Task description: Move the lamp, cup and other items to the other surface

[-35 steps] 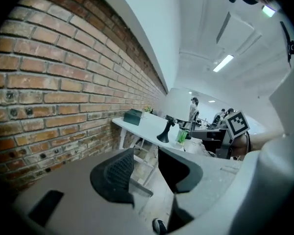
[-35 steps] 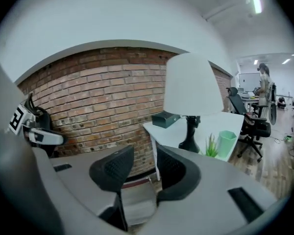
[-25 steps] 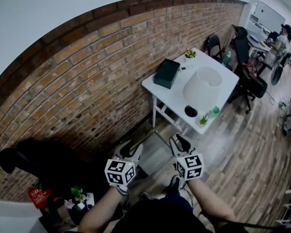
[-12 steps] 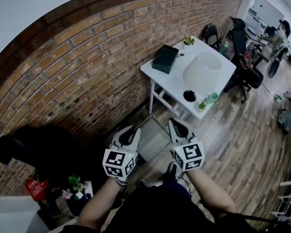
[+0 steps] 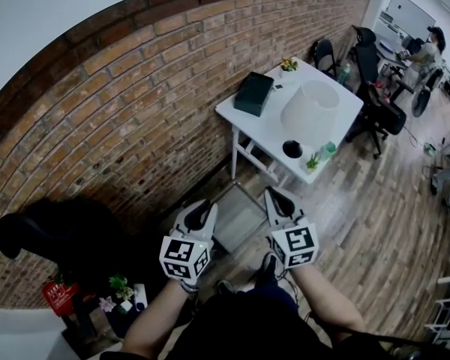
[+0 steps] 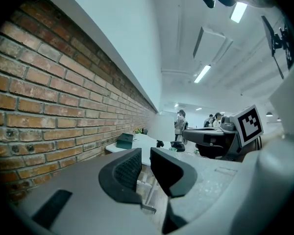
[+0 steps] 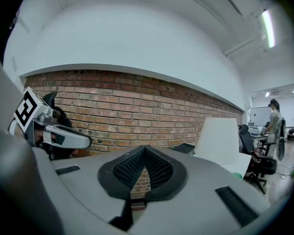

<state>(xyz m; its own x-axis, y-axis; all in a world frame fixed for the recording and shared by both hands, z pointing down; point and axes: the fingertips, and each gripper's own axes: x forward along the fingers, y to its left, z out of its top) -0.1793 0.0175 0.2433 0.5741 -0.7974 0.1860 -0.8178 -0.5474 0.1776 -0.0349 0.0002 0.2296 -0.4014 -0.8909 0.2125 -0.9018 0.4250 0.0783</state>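
Note:
A lamp with a white shade [image 5: 310, 116] and a black base [image 5: 292, 149] stands on a white table [image 5: 264, 133] against the brick wall. A dark green box [image 5: 253, 94], a green cup [image 5: 328, 150] and two small plants [image 5: 313, 161] share the table. Both grippers hover over the floor well short of it, pointing toward it. My left gripper [image 5: 202, 212] has just been closing; its jaws [image 6: 145, 168] keep a narrow slit with nothing between. My right gripper [image 5: 276, 199] is shut and empty, pads meeting [image 7: 145, 153]. The lamp shade [image 7: 220, 138] shows ahead in the right gripper view.
The brick wall [image 5: 135, 103] runs along the left. A black chair [image 5: 30, 238] and a low stand with plants [image 5: 118, 300] sit at the near left. Office chairs [image 5: 375, 66] and a person [image 5: 427, 47] are beyond the table. Wooden floor [image 5: 360, 223] lies to the right.
Both grippers' jaws have drawn together, the right fully and the left to a slit. Both hands have shifted a little; the table sits slightly higher in the head view.

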